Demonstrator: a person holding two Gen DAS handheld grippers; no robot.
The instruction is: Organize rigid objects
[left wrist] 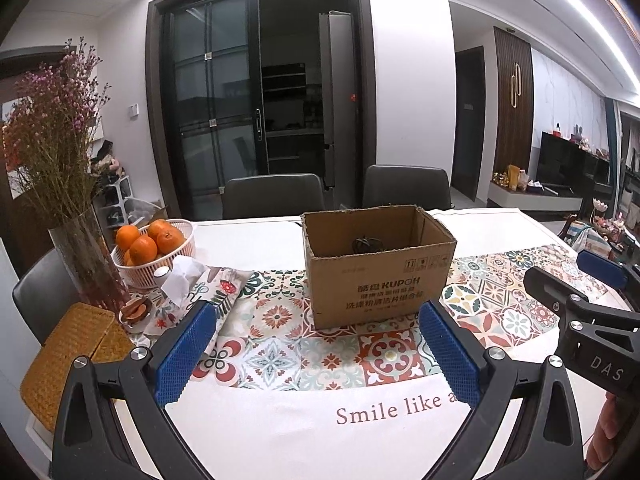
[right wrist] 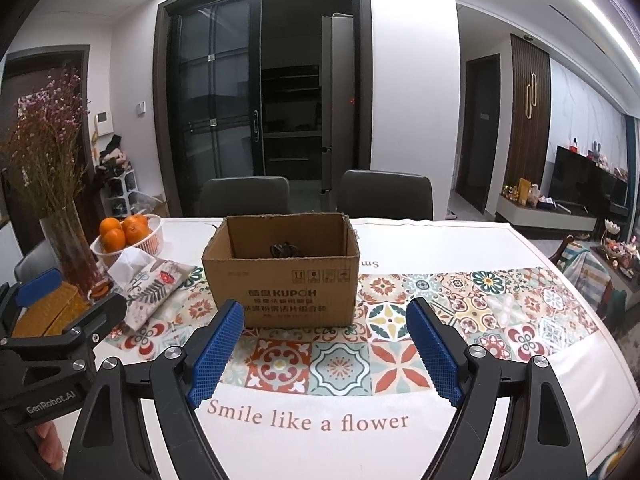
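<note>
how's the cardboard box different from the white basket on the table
The cardboard box is brown, square-cornered and solid-walled with printed text; the white basket is round and slatted. The box sits mid-table on the tiled runner, the basket toward the left edge by the vase. The basket is heaped with oranges; the box shows only one dark item deep inside. Both are open-topped and upright.

Brown cardboard box, white tablecloth banded with multicoloured floral tiles, oranges in a white basket, blue dimpled gripper pads, golden woven mat
</note>
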